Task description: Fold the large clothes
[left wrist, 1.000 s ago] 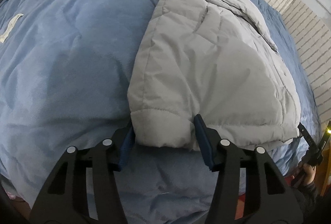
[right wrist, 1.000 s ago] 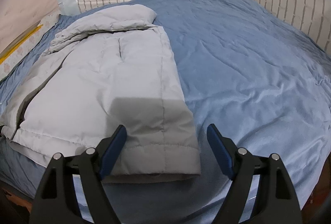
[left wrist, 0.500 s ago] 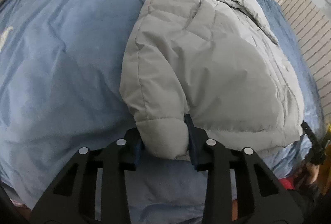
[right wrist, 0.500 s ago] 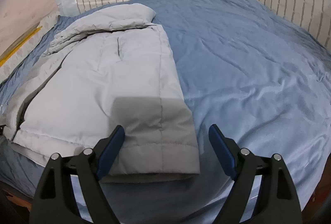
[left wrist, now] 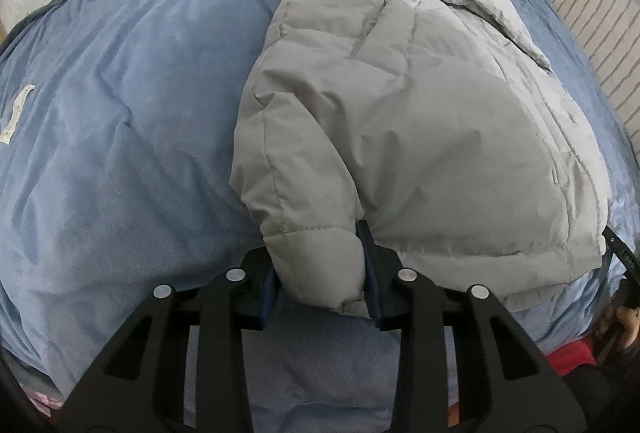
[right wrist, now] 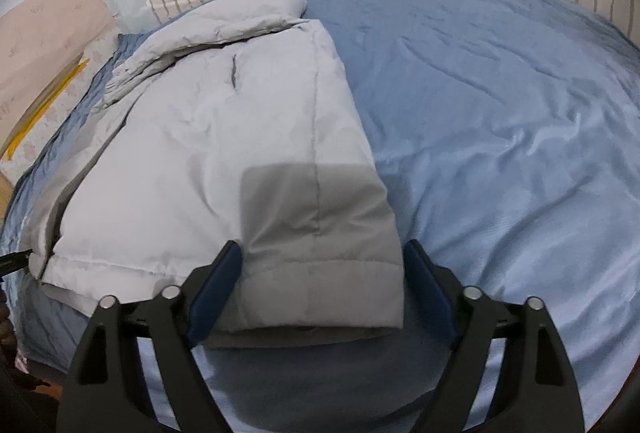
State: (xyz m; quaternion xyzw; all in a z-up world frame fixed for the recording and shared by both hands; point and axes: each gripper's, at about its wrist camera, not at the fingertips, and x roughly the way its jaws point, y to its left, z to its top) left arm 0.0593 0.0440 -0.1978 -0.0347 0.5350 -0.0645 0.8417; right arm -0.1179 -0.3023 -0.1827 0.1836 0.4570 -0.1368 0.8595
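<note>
- Blue bed (left wrist: pixel 120 113) filling both views, brick-pattern wall along its far edge.
- Grey puffer jacket (left wrist: pixel 420 121) lying flat on the bed, collar toward the far edge, hem at the near edge, already narrowed with its sides turned in.
- Near hem corners the two grab points: one bunched in the left view, the other lying flat and square in the right view.
- Left gripper (left wrist: pixel 320 285) pinched on the bunched left hem corner, narrow gap, blue pads pressing the padding on both sides.
- Right gripper (right wrist: pixel 320 285) straddling the right hem corner, jaws wide and closing, left pad touching or nearly touching the cloth, right pad apart from the edge, nothing clamped yet.
- Likely step: secure both hem corners, then carry the hem up toward the collar.
- Best done by finishing the right pinch before any lift, biting deep enough to catch every layer of the hem, not just the top shell.
- Worth keeping both corners level and moving together, so the fold line runs straight across the jacket.
- Risk, by judgement: slick puffy fabric slipping from a shallow pinch, or the turned-in sides springing open on the lift.
- Small white tag (left wrist: pixel 16 113) near the bed's left edge, well apart from the jacket.
</note>
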